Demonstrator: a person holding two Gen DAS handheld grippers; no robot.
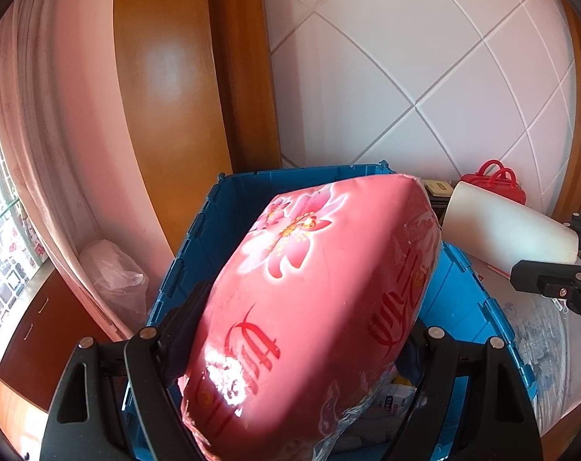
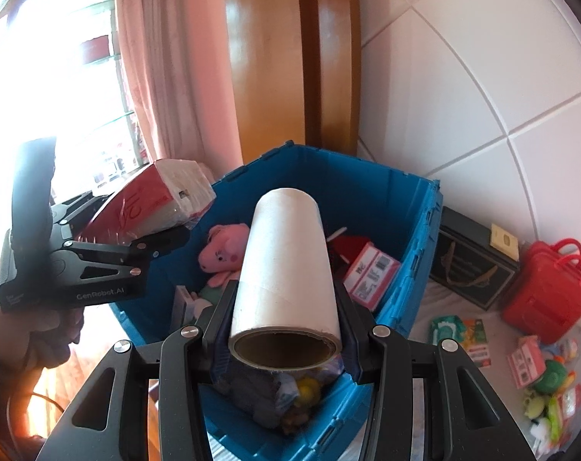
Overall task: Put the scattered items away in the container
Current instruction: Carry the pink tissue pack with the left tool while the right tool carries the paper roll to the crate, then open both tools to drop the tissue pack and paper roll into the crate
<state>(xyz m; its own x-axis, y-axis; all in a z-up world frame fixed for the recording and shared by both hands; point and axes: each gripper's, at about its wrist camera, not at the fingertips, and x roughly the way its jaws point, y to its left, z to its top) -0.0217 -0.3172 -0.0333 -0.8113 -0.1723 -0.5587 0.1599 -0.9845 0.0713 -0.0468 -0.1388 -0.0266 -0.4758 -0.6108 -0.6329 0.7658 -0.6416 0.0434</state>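
Note:
My left gripper (image 1: 290, 330) is shut on a red tissue pack (image 1: 309, 299) with a flower print, held over the blue crate (image 1: 186, 269). In the right wrist view the left gripper (image 2: 163, 230) holds the tissue pack (image 2: 152, 199) above the crate's left rim. My right gripper (image 2: 283, 307) is shut on a white roll (image 2: 286, 265) with a cardboard core, held above the blue crate (image 2: 417, 253). The white roll (image 1: 509, 226) also shows at the right in the left wrist view. Inside the crate lie a pink plush pig (image 2: 223, 253), a pink box (image 2: 371, 276) and other items.
A red handbag (image 2: 548, 288), a dark box (image 2: 471, 261), a tissue packet (image 2: 446, 326) and several small toys and packets (image 2: 548, 380) lie on the surface right of the crate. A wooden door frame (image 2: 263, 57), a pink curtain (image 2: 167, 57) and a tiled wall stand behind.

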